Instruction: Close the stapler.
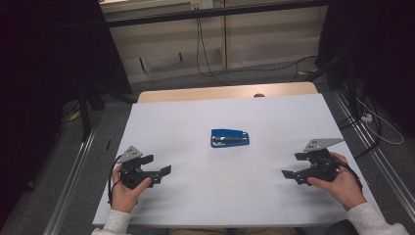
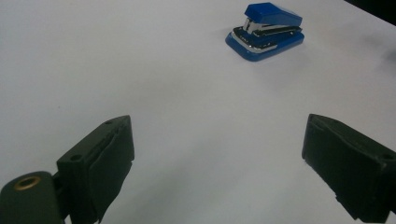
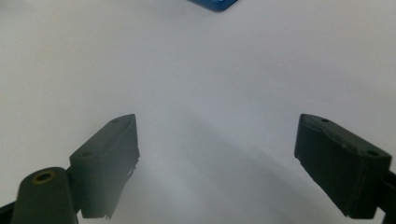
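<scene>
fingers [image 2: 98,158] of the left gripper [image 1: 155,165] are standing wide apart with nothing between them, hovering just over the white counter [image 1: 186,205]. fingers [image 3: 109,154] of the right gripper [image 1: 292,165] are likewise spreading wide and gripping nothing. both pairs are pointing inward toward each other. a blue stapler [image 1: 230,138] is lying flat on the counter, ahead of and between the two sets of fingers, well apart from each. a person's hands are wrapping around both grippers.

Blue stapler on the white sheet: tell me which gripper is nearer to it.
Left, narrowly. The left gripper sits below-left of the blue stapler; the right gripper sits below-right, slightly farther. Both are open and apart from it.
</scene>
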